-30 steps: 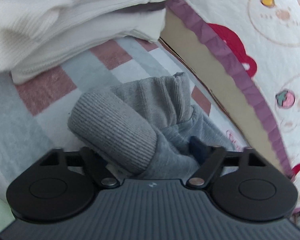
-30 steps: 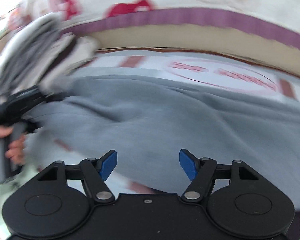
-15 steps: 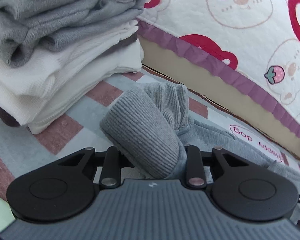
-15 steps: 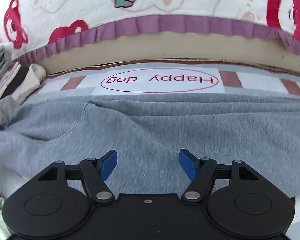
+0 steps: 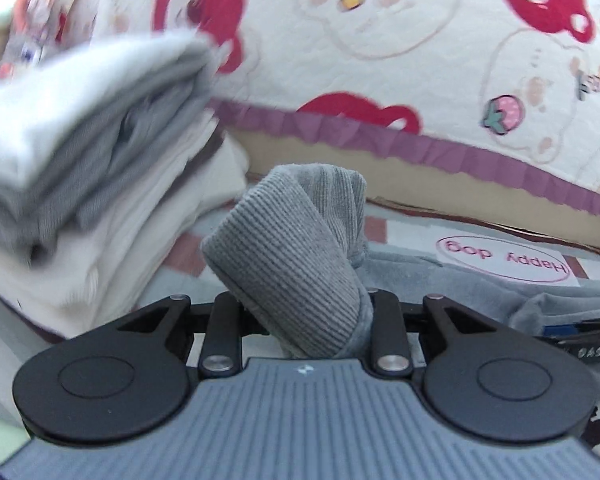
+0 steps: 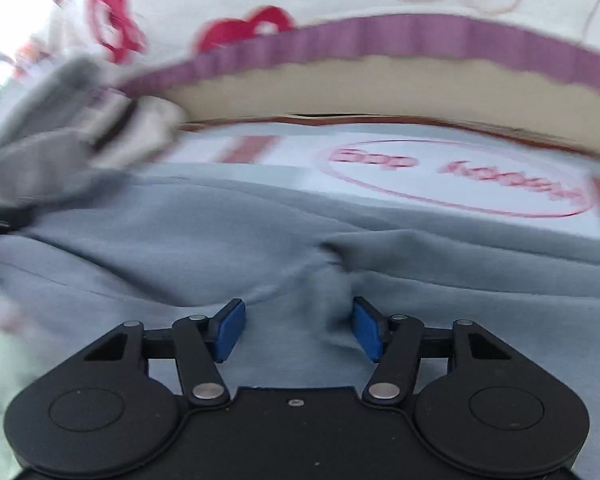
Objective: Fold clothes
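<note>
A grey sweatshirt (image 6: 204,248) lies spread on the checked mat. Its ribbed cuff (image 5: 288,256) stands up between the fingers of my left gripper (image 5: 302,320), which is shut on it; the pads are hidden by the cloth. In the right wrist view my right gripper (image 6: 298,328) sits low on the sweatshirt's body. Its blue pads (image 6: 231,330) are partly drawn in, and a puckered ridge of grey fabric (image 6: 332,276) rises between them without being clamped. The right gripper (image 5: 560,326) also shows at the right edge of the left wrist view.
A stack of folded white and grey clothes (image 5: 84,184) stands to the left, close to the cuff. A quilted bear-print cover with a purple frill (image 5: 420,140) runs along the back. The "Happy dog" label on the mat (image 5: 504,256) lies beyond the sweatshirt.
My left gripper has lifted with the cuff held. The right gripper's pads have drawn closer together, and the fabric has bunched between them. Both views have shifted and blurred.
</note>
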A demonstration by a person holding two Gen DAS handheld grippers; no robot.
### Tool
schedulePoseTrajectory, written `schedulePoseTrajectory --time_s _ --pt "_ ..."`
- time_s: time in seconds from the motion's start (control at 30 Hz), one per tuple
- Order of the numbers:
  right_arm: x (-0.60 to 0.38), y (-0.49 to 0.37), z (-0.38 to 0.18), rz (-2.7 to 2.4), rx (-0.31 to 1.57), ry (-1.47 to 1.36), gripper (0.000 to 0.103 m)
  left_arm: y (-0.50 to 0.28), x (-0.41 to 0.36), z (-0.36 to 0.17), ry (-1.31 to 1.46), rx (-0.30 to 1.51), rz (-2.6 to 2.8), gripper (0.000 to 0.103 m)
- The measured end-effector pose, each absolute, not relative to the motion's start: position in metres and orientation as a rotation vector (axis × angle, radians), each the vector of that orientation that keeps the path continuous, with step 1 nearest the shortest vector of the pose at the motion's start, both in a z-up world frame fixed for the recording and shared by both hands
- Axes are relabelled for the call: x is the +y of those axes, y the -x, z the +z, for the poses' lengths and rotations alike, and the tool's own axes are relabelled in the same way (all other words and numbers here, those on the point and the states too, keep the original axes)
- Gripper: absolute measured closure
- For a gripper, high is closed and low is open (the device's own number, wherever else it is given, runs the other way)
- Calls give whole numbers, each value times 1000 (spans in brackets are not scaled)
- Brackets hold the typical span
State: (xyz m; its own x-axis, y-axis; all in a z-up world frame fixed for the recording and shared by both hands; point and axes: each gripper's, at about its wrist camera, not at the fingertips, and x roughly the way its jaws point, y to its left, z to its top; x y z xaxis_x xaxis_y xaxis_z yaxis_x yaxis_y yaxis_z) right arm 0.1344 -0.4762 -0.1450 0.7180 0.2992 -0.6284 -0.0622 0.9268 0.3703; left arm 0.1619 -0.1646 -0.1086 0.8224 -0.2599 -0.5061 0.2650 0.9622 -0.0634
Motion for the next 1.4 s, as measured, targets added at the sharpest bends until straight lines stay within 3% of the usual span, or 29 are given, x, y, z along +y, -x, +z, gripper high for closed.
schedulePoseTrajectory --time_s 0.17,0.33,0.63,0.9,1.0,1.1,1.27,1.37,1.4 --pt "-511 -78 -124 127 644 -391 39 -131 -208 -66 -98 410 -400 77" --pt "-552 -23 -117 29 603 -367 38 -112 -275 -31 -160 399 -524 77" --pt "-623 39 -141 -127 549 -499 38 -80 -413 -17 -164 443 -715 77" --pt "-755 32 -155 -410 661 -342 37 -64 -526 -27 -123 533 -865 77" --pt "-820 27 -174 -495 776 -320 36 -70 -535 -49 -78 585 -880 78" --pt "-845 15 -176 -487 776 -309 34 -72 -538 -64 -60 592 -890 78" --pt "-871 -10 -183 -496 722 -322 18 -77 -539 -79 -29 614 -908 78" --pt "-877 -14 -184 -532 689 -345 20 -78 -537 -79 -16 618 -908 78" --pt "-875 -8 -179 -551 669 -363 25 -77 -537 -79 -17 616 -909 78"
